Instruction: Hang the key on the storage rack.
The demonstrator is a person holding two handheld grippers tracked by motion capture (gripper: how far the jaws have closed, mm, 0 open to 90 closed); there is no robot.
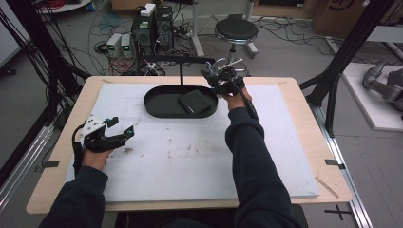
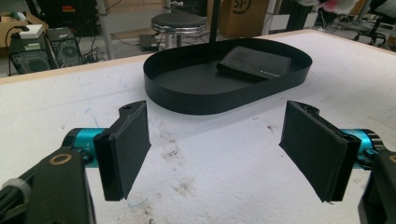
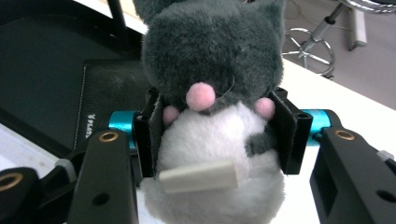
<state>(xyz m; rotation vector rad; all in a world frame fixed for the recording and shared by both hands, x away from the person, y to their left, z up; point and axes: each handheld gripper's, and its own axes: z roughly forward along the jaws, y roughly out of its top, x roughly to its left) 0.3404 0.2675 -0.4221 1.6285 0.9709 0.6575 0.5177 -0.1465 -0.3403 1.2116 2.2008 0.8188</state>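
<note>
In the high view, the right claw (image 1: 215, 80) is hovering at the far right end of the black oval tray (image 1: 157, 110), which is sitting on the white-topped bench (image 1: 190, 156); a dark wallet (image 1: 195, 102) is lying in the tray just beside that claw. The left claw (image 1: 121, 129) is resting low over the bench's near left part, well apart from the tray, its jaws standing wide with nothing between them.

In the left gripper view, the left claw (image 2: 215, 149) is gaping over bare, smudged bench (image 2: 205, 186), with the tray (image 2: 196, 100) and wallet (image 2: 256, 63) lying ahead of it.

In the right gripper view, the right claw (image 3: 217, 135) is clamping a grey-and-white plush mouse (image 3: 215, 93) by its sides, both pads pressing into the white belly. The wallet (image 3: 109, 100) is lying beyond it to the left, inside the tray (image 3: 42, 70).
</note>
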